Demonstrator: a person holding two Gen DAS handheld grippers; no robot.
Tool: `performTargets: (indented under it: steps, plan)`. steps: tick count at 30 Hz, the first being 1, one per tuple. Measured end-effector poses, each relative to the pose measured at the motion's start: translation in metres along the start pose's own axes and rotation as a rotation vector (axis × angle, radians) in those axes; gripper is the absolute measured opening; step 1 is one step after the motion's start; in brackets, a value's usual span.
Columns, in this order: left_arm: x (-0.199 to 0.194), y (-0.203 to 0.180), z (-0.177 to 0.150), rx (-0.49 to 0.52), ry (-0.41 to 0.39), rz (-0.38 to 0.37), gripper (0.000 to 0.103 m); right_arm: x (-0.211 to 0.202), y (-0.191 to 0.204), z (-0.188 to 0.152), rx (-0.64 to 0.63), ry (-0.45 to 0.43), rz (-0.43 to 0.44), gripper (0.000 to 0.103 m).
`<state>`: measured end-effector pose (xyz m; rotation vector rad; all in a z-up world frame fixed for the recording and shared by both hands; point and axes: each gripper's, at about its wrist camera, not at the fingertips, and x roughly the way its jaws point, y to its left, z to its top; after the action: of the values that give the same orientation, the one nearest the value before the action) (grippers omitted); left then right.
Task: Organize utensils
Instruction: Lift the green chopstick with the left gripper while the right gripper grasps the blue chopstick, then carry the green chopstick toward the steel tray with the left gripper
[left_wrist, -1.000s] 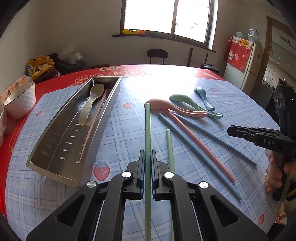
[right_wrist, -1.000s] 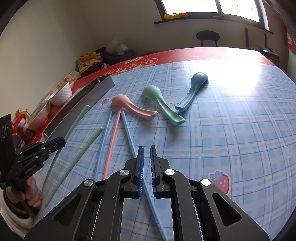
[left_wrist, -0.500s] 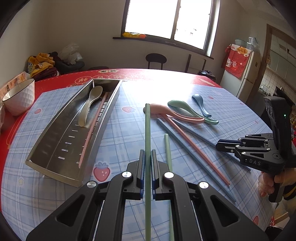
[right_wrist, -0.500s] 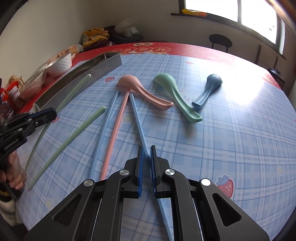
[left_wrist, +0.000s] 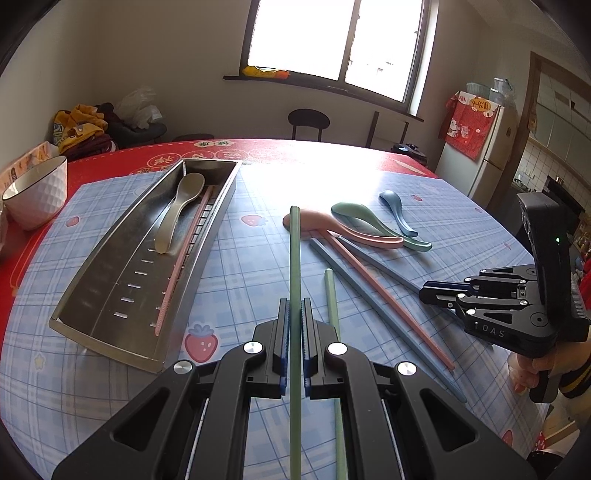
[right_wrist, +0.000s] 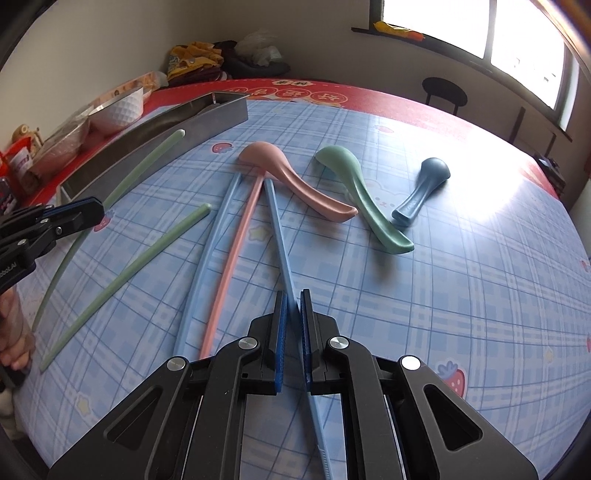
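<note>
The left claw (left_wrist: 294, 317) is clamped on a green chopstick (left_wrist: 294, 258), which runs forward from between its pads, lifted over the counter (left_wrist: 258, 266) and pointing at the pink spoon (left_wrist: 332, 229). Its twin, the second green chopstick (left_wrist: 330, 306), lies flat just to the right. To the left a long steel tray (left_wrist: 110, 325) sits with its near corner beside a strawberry print; inside lie a beige spoon (left_wrist: 177, 210) and a pink chopstick (left_wrist: 184, 254) along the right wall. A bare strip of checked cloth separates the tray's right wall from the held chopstick.

The right claw (right_wrist: 293, 325) hovers low with its pads narrowly apart around a blue chopstick (right_wrist: 279, 229); whether they actually grip it I cannot tell. Beside it lie another blue chopstick (right_wrist: 207, 258) and a pink one (right_wrist: 236, 254), fanning from the pink spoon. A green spoon (right_wrist: 362, 199) and blue spoon (right_wrist: 421, 192) rest further right, with open cloth beyond them toward the counter's red edge. A white bowl (left_wrist: 37, 195) stands near the left rim.
</note>
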<state>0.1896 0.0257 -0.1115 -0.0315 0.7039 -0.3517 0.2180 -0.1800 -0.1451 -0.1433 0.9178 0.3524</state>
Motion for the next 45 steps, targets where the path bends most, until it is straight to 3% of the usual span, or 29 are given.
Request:
performTargets:
  steps: [4, 7, 13, 33, 45]
  plan:
    - [0.0, 0.0, 0.0, 0.0, -0.001, 0.0, 0.006, -0.002, -0.003, -0.002, 0.015, -0.014, 0.056, 0.006]
    - [-0.001, 0.0, -0.001, 0.002, -0.003, 0.0, 0.006, -0.015, -0.003, -0.005, 0.011, -0.085, 0.074, 0.006]
    - [0.0, 0.0, 0.0, 0.006, 0.006, 0.007, 0.006, -0.029, -0.025, -0.009, 0.122, -0.163, 0.118, 0.006]
    - [0.002, -0.001, 0.0, 0.01, 0.007, 0.004, 0.006, 0.008, -0.005, 0.013, 0.04, 0.062, 0.1, 0.008]
    - [0.001, -0.001, 0.0, 0.009, 0.003, 0.004, 0.006, 0.013, -0.001, 0.016, 0.015, 0.023, 0.088, 0.006]
